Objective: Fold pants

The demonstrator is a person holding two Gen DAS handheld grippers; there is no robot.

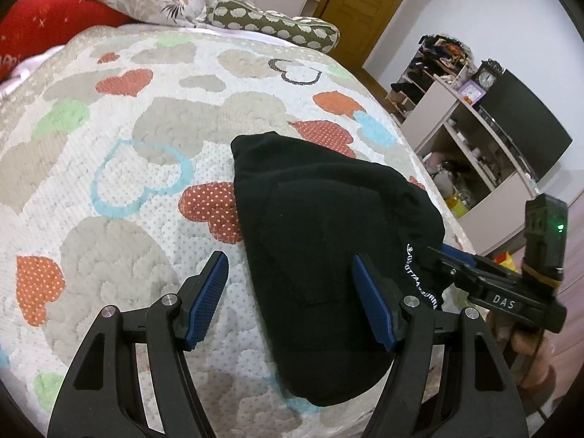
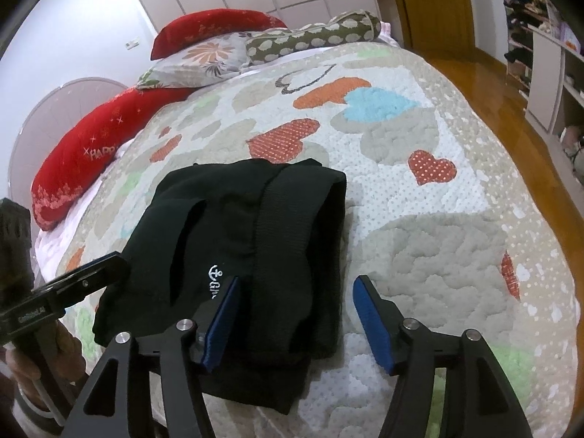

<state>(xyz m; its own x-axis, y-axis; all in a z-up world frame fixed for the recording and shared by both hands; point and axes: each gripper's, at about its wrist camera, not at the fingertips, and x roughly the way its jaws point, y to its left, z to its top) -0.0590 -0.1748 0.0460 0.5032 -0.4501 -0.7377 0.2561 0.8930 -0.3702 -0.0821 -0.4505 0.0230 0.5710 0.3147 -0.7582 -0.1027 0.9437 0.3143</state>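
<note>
- The pants [image 1: 328, 255], black and folded into a compact bundle, lie on the bed [image 1: 120, 189], on its heart-patterned quilt.
- In the left wrist view the bundle fills the lower middle of the frame, running from mid-frame down to the bottom centre.
- The left tongs [image 1: 292, 299] are spread wide, holding nothing; the left blue pad [image 1: 208, 292] is over bare quilt, the right blue pad [image 1: 372, 303] over the pants.
- White embroidered lettering [image 1: 419, 277] shows on the bundle's right edge in that view.
- The right tongs [image 2: 295, 325] also stand wide and empty in the right wrist view, at bottom centre.
- Their left pad [image 2: 222, 328] is over the black cloth, while the right pad [image 2: 372, 321] is over quilt just beside the bundle's right edge.
- In that view the pants [image 2: 255, 241] sit in the lower middle, with a ribbed band [image 2: 288, 226] running down the top layer and a white anchor mark [image 2: 215, 273] near the left pad.
- Whether either tool touches the cloth I cannot tell.
- Red pillows [image 2: 91, 153], a floral pillow [image 2: 197, 58] and a spotted bolster [image 2: 314, 38] lie at the upper left of the right wrist view.
- Shelves [image 1: 467, 135] and a clock [image 1: 487, 78] stand at the right of the left wrist view.
- A wooden door [image 1: 361, 0] is at its top.
</note>
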